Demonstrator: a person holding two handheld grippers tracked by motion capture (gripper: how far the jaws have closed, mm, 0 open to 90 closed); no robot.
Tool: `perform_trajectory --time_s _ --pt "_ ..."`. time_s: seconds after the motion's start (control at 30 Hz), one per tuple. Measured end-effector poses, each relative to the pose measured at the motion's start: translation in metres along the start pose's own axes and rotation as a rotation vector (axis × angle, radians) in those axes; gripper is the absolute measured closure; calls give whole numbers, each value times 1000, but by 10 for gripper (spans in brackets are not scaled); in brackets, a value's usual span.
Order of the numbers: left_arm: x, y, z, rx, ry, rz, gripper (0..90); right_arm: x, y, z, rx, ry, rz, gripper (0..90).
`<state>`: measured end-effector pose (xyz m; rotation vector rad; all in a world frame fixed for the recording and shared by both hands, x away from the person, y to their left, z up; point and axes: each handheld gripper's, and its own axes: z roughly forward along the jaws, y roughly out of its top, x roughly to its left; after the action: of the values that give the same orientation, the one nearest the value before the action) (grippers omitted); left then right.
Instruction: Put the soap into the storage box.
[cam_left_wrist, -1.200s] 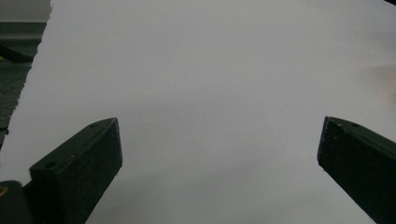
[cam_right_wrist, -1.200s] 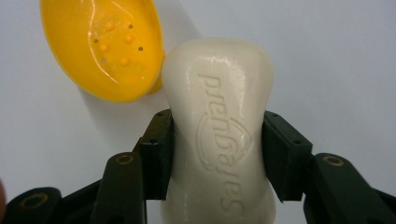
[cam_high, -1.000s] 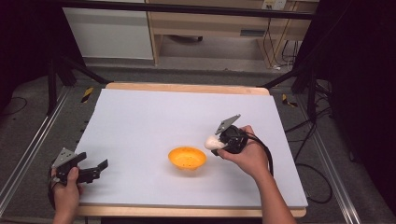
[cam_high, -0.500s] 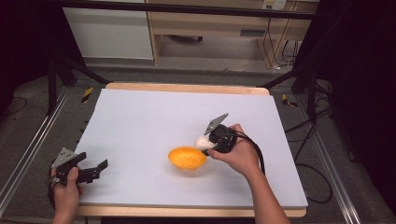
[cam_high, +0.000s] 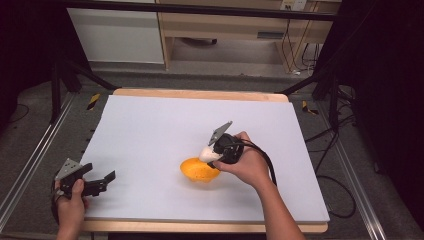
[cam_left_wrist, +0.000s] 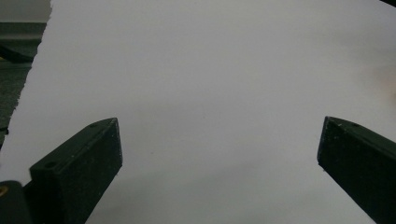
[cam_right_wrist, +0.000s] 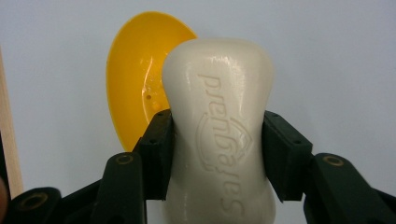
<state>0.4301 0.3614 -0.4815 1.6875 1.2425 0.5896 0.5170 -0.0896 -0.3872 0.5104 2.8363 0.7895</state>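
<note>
A cream bar of soap with raised lettering is clamped at its waist between the two black jaws of my right gripper. In the high view the right gripper holds the soap just over the right rim of an orange dish near the middle of the white table. The orange dish lies behind and left of the soap in the right gripper view. My left gripper rests at the table's front left corner, jaws wide apart over bare white surface, holding nothing.
The white tabletop has a wooden edge at the back. Metal rails run along both sides, and cables lie on the floor to the right. Cabinets stand beyond the table.
My right gripper has carried the soap leftward and toward the person, from beside the dish to just over its right rim. The left gripper has stayed still.
</note>
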Motion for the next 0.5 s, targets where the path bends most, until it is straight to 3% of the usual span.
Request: perform_trajectory --time_s 0.5 --pt "0 0 0 -1 0 0 0 6 16 14 11 42 -57 496"
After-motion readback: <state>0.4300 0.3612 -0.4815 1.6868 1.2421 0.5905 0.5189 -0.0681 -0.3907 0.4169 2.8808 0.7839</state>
